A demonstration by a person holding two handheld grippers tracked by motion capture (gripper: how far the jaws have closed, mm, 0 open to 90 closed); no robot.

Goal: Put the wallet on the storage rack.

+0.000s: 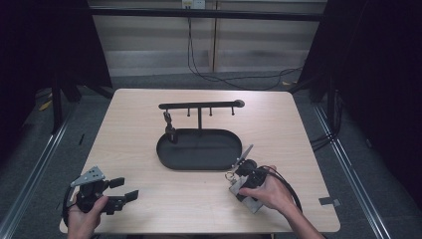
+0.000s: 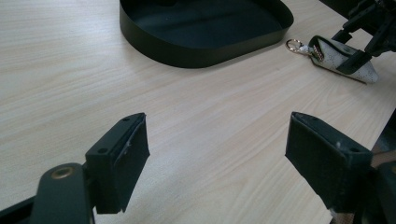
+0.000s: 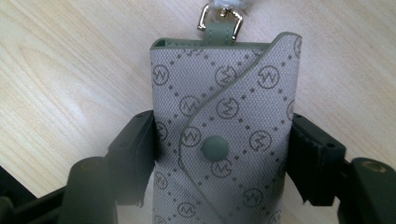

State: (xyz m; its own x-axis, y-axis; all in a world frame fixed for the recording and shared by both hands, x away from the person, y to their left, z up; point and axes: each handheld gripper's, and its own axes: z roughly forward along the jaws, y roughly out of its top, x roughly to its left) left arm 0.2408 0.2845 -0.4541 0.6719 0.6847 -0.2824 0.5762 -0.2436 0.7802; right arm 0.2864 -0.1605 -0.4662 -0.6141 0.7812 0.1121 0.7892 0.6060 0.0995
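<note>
Closest to me, my right gripper (image 3: 219, 154) has its two black jaws pressed against the sides of a grey patterned key pouch (image 3: 224, 116), one pad on each long edge, so the pouch is clamped between them. In the right gripper view I see the pouch's flap folded diagonally across the front and fastened with a green snap (image 3: 215, 148), with a gold clasp (image 3: 219, 21) at its far end lying over the bare wooden table (image 3: 70, 70).

From the high view, my right hand (image 1: 266, 191) sits near the table's front right, and the pouch (image 1: 244, 158) lies on the tabletop just beside the near right rim of the black oval tray (image 1: 199, 149) (touching the rim or not, I cannot tell).

My left gripper (image 1: 117, 191) rests at the front left corner, well apart from the pouch. Its jaws stand wide apart with only bare wood between them, holding nothing. In the left gripper view, the tray (image 2: 201, 46) lies ahead, with the pouch (image 2: 338, 56) to its right.

Farther back, a black rack (image 1: 199, 105) with a horizontal bar rises from the tray's far side; a small dark item (image 1: 169, 130) hangs from its left end, too small to identify.
</note>
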